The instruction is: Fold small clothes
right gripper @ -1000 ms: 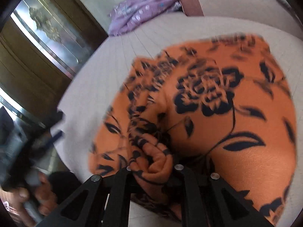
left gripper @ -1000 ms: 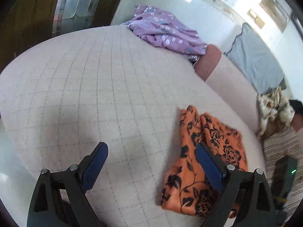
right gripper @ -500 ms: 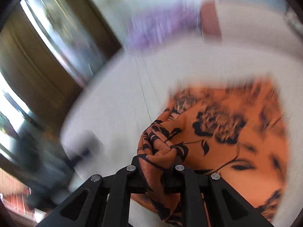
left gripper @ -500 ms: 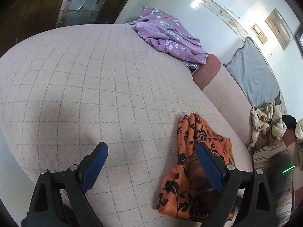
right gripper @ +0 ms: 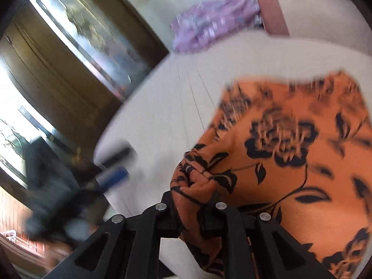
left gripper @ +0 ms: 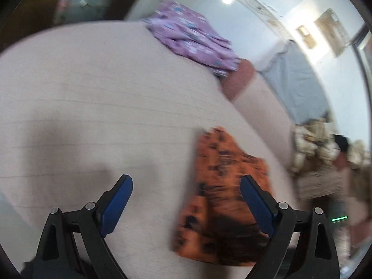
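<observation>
Orange cloth (right gripper: 290, 162) is pinched at a bunched corner by the right gripper (right gripper: 193, 200), spreading toward upper right of frame; the left gripper (left gripper: 186, 200) (jaws wide, empty) is held just left of it on the bed (left gripper: 93, 104).

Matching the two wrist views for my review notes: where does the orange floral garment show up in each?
Left wrist view: the orange floral garment lies lower right on the bed, blurred, partly behind the right finger of the open left tool.
Right wrist view: it fills the right half, a bunched edge pinched in the right tool.
Shared landmark: the purple floral garment at the far edge.
</observation>
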Available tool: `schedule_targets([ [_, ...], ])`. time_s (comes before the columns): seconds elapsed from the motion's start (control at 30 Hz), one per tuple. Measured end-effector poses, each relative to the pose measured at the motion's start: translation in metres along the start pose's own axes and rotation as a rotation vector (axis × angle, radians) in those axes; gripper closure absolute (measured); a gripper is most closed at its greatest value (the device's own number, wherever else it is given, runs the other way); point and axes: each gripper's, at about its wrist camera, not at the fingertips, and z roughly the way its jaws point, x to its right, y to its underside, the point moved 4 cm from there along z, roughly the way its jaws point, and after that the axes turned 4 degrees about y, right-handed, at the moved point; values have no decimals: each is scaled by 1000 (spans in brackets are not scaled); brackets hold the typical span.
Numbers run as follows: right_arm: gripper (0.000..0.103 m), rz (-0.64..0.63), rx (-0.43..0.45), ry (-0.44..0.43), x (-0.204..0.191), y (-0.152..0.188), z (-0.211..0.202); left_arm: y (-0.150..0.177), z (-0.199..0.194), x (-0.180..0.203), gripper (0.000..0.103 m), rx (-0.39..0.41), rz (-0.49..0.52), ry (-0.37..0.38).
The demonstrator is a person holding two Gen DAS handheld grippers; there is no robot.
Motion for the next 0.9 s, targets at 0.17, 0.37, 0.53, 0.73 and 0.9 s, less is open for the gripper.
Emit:
schedule_targets([
  [0.17,92,61,42,-44,6,8,-2,-10,27,15,9,-153,-61,181],
  [0.37,92,93,142,-97,7,-8,-34,-13,48,23,9,-253,-92,235],
  [0.53,92,76,149,-112,6,-3,-33,-15,65,37,9,-335,-110,278],
  [0.73,92,76,198,-140,12,-9,-51,-17,93,57,9,-451,-123,315],
  [0.9,92,46,195,-138,8,-8,-50,-17,120,67,26,-519,-117,314],
])
